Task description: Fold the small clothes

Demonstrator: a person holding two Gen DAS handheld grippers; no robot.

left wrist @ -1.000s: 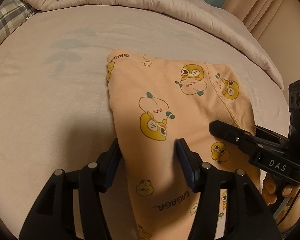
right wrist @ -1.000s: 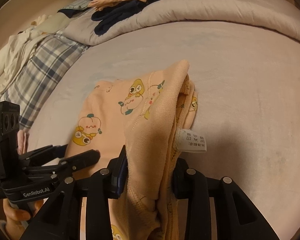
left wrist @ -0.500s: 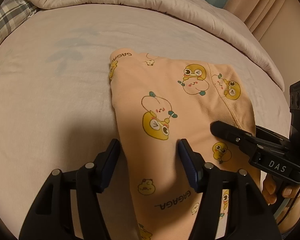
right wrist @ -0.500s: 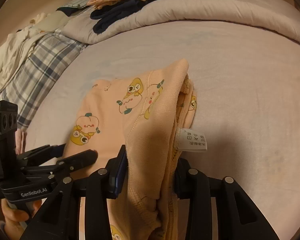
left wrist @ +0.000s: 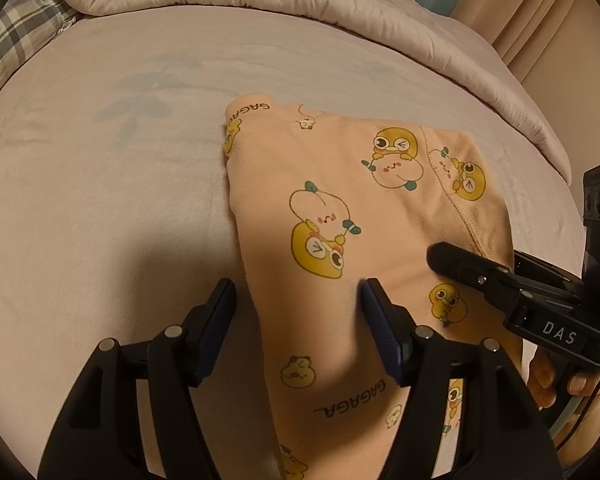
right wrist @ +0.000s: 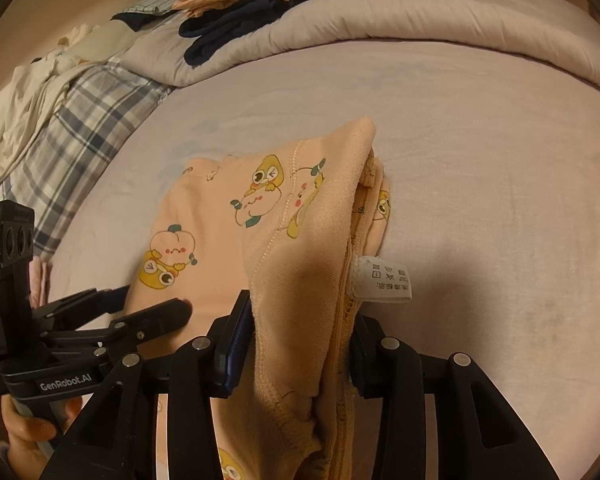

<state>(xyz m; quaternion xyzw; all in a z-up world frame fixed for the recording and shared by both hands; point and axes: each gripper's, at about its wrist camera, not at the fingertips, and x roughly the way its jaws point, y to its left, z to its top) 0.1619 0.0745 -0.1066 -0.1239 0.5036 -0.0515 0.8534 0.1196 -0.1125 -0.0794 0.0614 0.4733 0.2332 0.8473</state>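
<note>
A peach garment (left wrist: 332,208), printed with yellow cartoon chicks and the word GAGAGA, is seen lying on the pale bed sheet (left wrist: 100,200). In the left wrist view it fills the centre and lower right of the frame, its long axis running from the bottom centre up toward the upper middle, where a rounded folded corner points to the top of the frame. A stitched hem is seen along its right side.

The left gripper (left wrist: 298,300) is shown at the lower centre with its jaws opening; the left edge of the garment lies between them, and the left pad is seen clear of the cloth.

In the right wrist view the right gripper (right wrist: 300,328) is found at the bottom centre. A bunched, layered edge of the garment (right wrist: 300,240) is grasped between its pads, both of which press on the cloth. A white care label (right wrist: 382,280) is seen hanging at the right of that edge.

A rolled duvet (right wrist: 420,12) is laid across the top of the frame, with dark clothes (right wrist: 236,24) on it and plaid fabric (right wrist: 72,120) at the left.
</note>
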